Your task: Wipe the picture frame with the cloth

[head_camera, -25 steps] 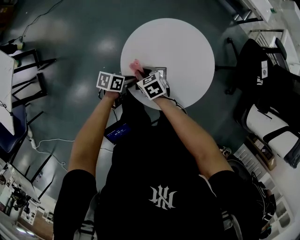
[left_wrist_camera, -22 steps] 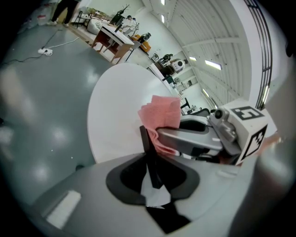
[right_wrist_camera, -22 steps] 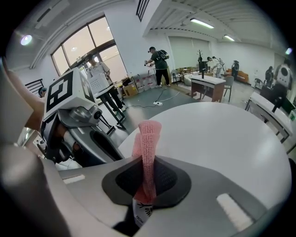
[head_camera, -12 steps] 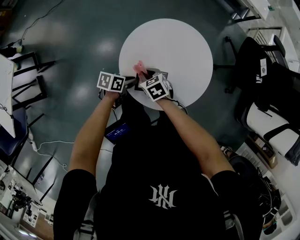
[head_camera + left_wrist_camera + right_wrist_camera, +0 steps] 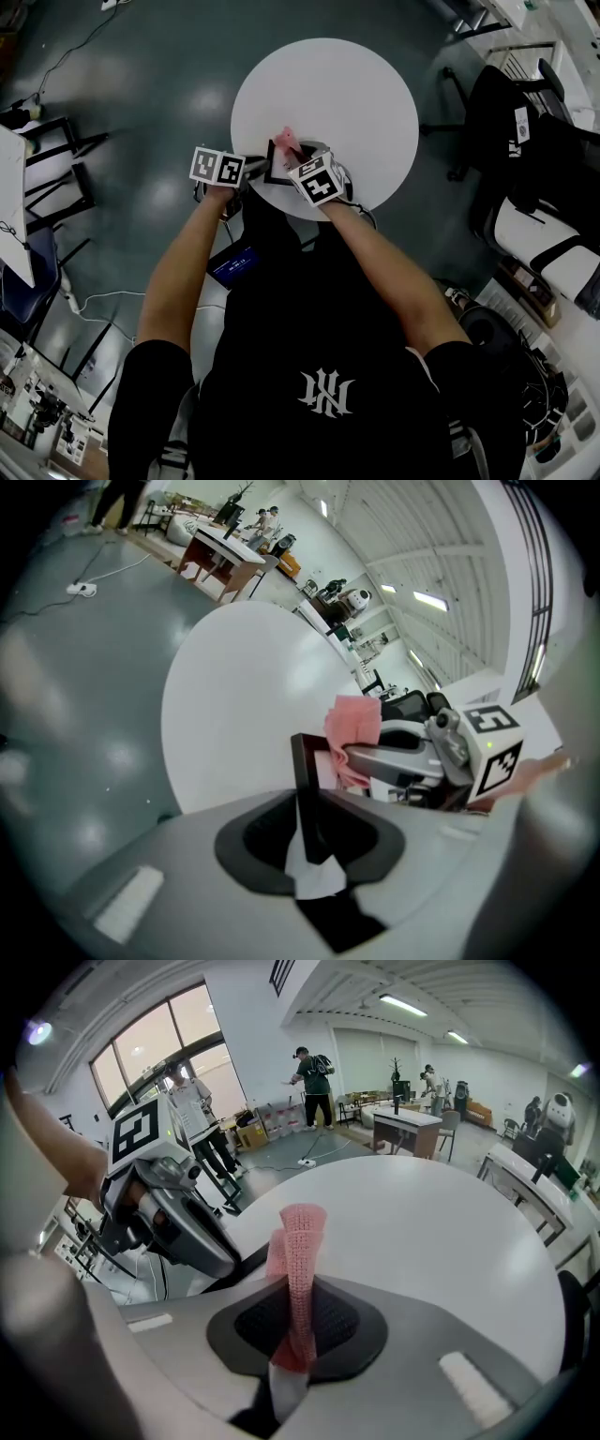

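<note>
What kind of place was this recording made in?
Probably a large open lab or workshop: a polished grey floor with a loose cable, office chairs, and desks standing further back.

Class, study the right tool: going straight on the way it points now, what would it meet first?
Beyond the pink cloth it grips, the right tool aims across the table; it would probably meet that surface first, though depth is unclear. The left tool sits off to its left.
</note>
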Available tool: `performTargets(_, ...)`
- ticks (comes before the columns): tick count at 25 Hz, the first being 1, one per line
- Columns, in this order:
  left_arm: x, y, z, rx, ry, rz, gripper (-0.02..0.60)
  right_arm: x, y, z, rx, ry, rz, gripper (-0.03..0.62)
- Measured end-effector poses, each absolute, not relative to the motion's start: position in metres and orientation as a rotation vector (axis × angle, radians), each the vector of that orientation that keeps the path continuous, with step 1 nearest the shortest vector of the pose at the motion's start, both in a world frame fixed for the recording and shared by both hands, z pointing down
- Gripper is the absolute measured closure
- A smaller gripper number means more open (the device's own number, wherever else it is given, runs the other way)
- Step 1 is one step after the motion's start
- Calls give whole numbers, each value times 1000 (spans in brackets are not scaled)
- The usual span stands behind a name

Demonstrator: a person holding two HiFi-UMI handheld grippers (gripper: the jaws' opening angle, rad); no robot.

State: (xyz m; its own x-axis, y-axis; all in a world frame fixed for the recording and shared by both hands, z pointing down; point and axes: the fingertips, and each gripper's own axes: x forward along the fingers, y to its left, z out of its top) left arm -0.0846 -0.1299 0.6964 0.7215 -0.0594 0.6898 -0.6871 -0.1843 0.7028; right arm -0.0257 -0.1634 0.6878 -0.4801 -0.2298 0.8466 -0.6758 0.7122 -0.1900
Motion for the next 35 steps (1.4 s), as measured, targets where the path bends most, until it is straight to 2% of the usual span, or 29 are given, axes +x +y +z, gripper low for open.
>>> performTargets(17, -78, -130, 697, 1674, -586, 634, 511, 48, -155, 691, 800, -1951, 673, 571)
performTargets(35, -79, -130, 696, 1642, -605, 598, 511, 76, -168, 685, 920, -1893, 637, 568)
